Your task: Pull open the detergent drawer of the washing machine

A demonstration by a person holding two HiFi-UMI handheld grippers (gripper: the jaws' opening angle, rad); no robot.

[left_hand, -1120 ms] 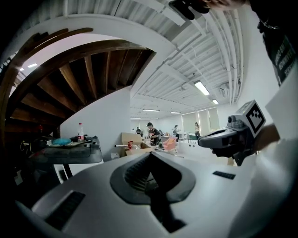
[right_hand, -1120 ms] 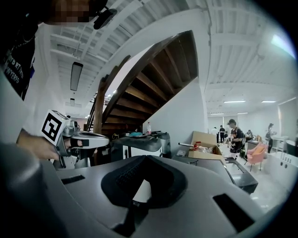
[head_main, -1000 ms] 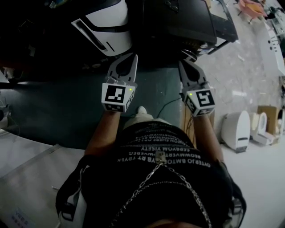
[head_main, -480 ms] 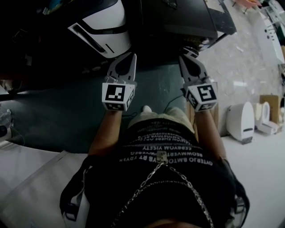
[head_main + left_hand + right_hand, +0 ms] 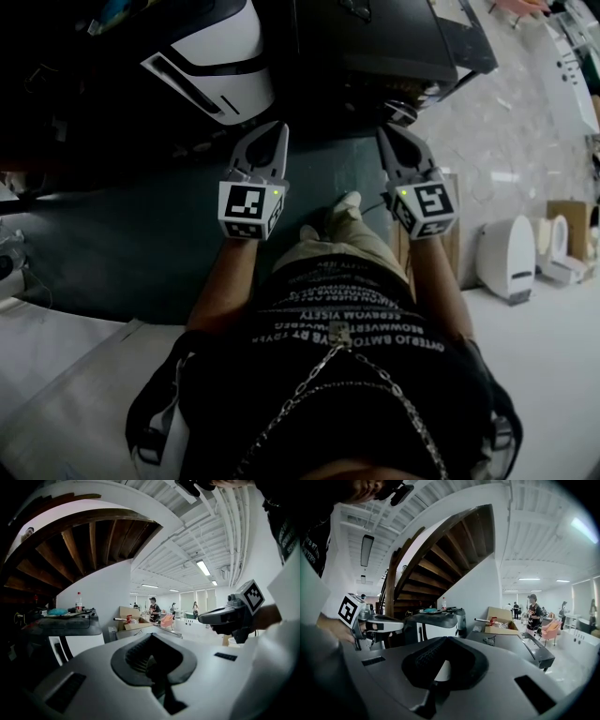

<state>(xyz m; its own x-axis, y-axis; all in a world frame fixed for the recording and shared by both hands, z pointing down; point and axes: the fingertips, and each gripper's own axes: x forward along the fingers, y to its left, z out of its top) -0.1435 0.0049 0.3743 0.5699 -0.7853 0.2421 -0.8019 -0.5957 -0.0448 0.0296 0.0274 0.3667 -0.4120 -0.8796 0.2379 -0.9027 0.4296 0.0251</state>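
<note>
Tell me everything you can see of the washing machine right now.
The washing machine is a white, rounded, plastic-looking cabinet with a dark grey top and black slot marks on its front. It stands upright below the wooden staircase. A bottle stands on top. The left gripper and right gripper, both shut, hang short of it, touching nothing.

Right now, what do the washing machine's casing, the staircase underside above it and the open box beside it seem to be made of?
The washing machine has a smooth, shiny white casing: glossy plastic or painted metal, I cannot tell which. The staircase underside looks like brown stained wood, with separate beams showing. The open box looks like cardboard: matte tan with raised flaps.
</note>
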